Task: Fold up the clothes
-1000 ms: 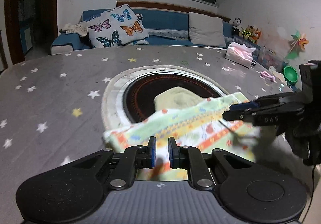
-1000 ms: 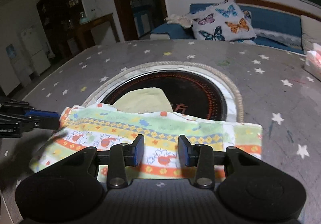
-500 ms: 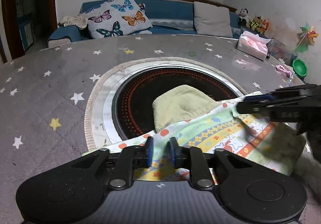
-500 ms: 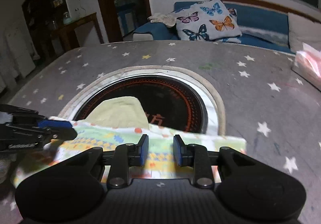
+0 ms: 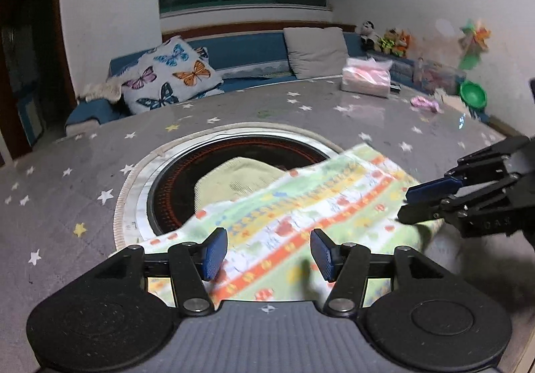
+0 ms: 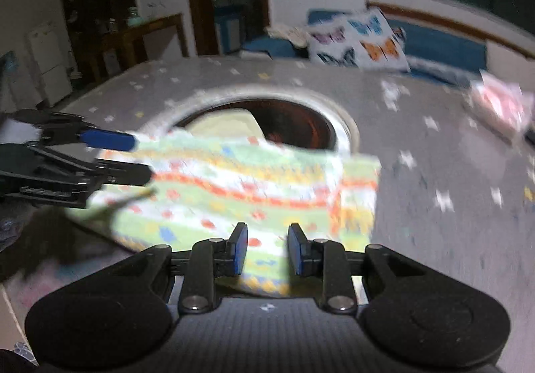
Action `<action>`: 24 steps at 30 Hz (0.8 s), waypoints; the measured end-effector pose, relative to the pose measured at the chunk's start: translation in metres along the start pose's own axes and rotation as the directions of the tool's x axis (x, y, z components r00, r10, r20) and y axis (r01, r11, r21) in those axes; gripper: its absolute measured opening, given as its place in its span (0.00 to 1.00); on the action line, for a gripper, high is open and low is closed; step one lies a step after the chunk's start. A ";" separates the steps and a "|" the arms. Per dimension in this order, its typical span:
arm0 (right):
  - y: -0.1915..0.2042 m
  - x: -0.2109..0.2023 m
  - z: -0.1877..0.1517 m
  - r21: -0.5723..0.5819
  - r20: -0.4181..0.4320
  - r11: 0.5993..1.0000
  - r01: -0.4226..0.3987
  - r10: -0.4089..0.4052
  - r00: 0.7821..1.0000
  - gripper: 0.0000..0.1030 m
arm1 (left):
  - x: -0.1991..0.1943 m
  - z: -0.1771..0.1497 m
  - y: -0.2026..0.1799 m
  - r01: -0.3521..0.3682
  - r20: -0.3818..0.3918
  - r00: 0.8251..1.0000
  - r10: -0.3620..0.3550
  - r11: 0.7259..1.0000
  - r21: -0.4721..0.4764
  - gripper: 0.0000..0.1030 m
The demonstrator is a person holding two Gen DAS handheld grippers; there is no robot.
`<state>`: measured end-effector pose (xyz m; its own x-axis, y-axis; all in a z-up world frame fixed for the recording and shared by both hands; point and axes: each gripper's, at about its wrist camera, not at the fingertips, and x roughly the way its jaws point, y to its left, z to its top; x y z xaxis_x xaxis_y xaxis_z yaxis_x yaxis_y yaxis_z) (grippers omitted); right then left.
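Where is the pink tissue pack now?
In the left wrist view, the pink tissue pack lies at the table's far right edge, before the grey cushion.

Two cloths (image 5: 301, 215), two cushions (image 5: 170, 72)

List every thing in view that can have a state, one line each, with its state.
left gripper: jaws open, nothing between them.
right gripper: jaws open, above the cloth.
patterned cloth: flat on the table, one edge over the round burner.
pale yellow cloth: lying in the burner, partly covered.
round burner: partly covered by cloths.
tissue pack: on the table's far side.
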<state>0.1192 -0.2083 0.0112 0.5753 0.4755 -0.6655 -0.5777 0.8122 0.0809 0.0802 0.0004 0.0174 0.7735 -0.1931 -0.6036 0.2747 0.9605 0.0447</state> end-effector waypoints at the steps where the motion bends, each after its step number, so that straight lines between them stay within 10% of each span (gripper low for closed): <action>1: -0.002 0.000 -0.003 0.009 -0.005 1.000 0.004 -0.004 1.000 0.20 | -0.001 -0.002 0.000 -0.003 -0.004 1.000 0.003 1.000 -0.002 0.57; 24: -0.011 0.030 0.021 0.060 0.024 0.998 0.014 -0.015 1.000 0.22 | -0.016 -0.028 0.021 -0.112 -0.040 0.993 0.109 0.988 -0.103 0.67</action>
<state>0.1549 -0.1961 0.0054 0.5980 0.4711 -0.6484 -0.5343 0.8374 0.1157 0.0574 0.0289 0.0056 0.7753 -0.0793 -0.6266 0.1256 0.9916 0.0299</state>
